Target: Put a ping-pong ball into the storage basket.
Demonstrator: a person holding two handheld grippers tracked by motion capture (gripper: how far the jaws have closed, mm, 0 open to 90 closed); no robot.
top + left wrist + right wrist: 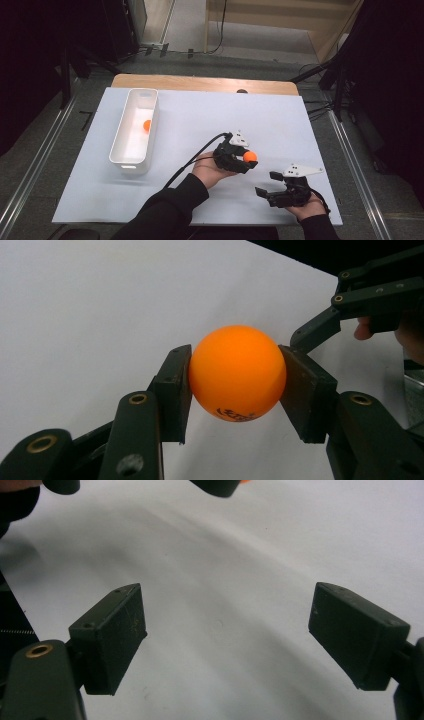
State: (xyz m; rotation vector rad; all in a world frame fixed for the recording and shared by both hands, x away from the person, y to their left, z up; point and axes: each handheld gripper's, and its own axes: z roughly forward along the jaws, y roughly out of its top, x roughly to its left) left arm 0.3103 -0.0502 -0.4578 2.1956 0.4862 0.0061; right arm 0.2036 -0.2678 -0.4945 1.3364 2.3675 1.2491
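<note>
left gripper (235, 377): pinching the orange ball (237, 379) dead centre, one pad on each side, so the grip looks solid

ball: held above the white sheet (200, 125), well to the right of the white bin (120, 145) and nearer the person than it is

right gripper (272, 189): jaws spread wide with nothing between them, parked further right of the bin, just past the left gripper and close to the sheet's near edge

bin: long white tub on the left part of the sheet, already has a second orange ball (146, 125) sitting in it

step in hand: my guess is this ball goes in the bin with the other one

how to do it well: keep the squeeze as is, carry it high enough to clear the bin's rim, get right over the open middle, come down low inside before letting go, since these balls bounce like crazy

watch out: don't clip the near wall on the way in
</note>
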